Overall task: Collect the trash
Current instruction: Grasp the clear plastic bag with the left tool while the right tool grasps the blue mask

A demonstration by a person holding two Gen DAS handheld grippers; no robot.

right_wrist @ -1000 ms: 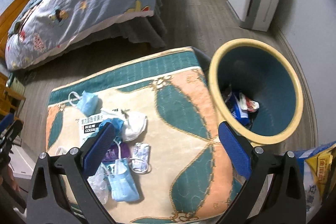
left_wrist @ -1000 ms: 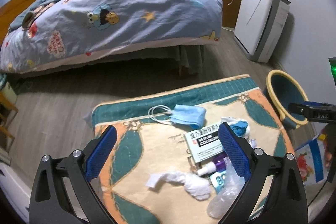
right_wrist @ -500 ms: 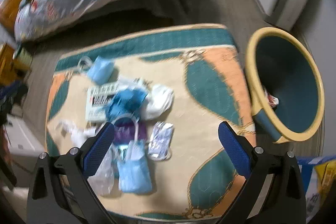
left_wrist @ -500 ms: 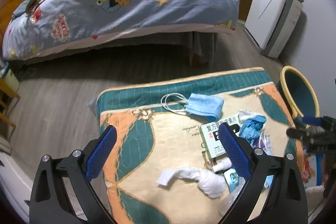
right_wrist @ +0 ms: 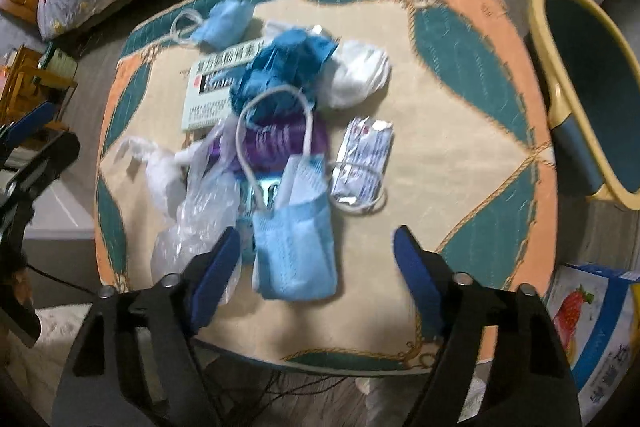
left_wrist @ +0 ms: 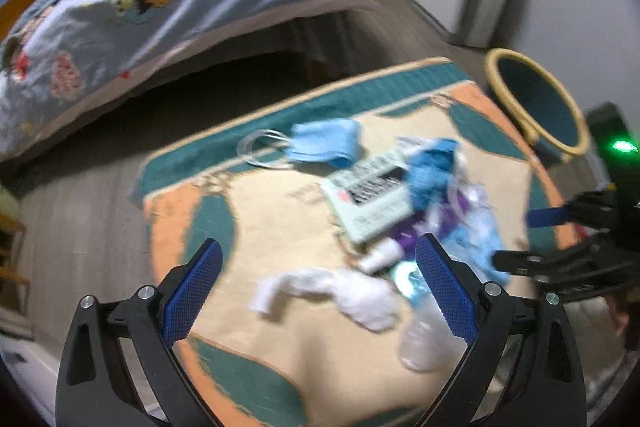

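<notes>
Closing right gripper (right_wrist: 316,259) over light, floppy blue mask (right_wrist: 294,247) at near edge of trash pile on mat (right_wrist: 460,131), pads not yet pressing; best pinched mid-fold. Left gripper (left_wrist: 316,291) spread wide, empty.

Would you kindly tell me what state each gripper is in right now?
Left gripper: open, holding nothing.
Right gripper: jaws closing, nothing gripped yet, above the light blue pleated face mask.
</notes>
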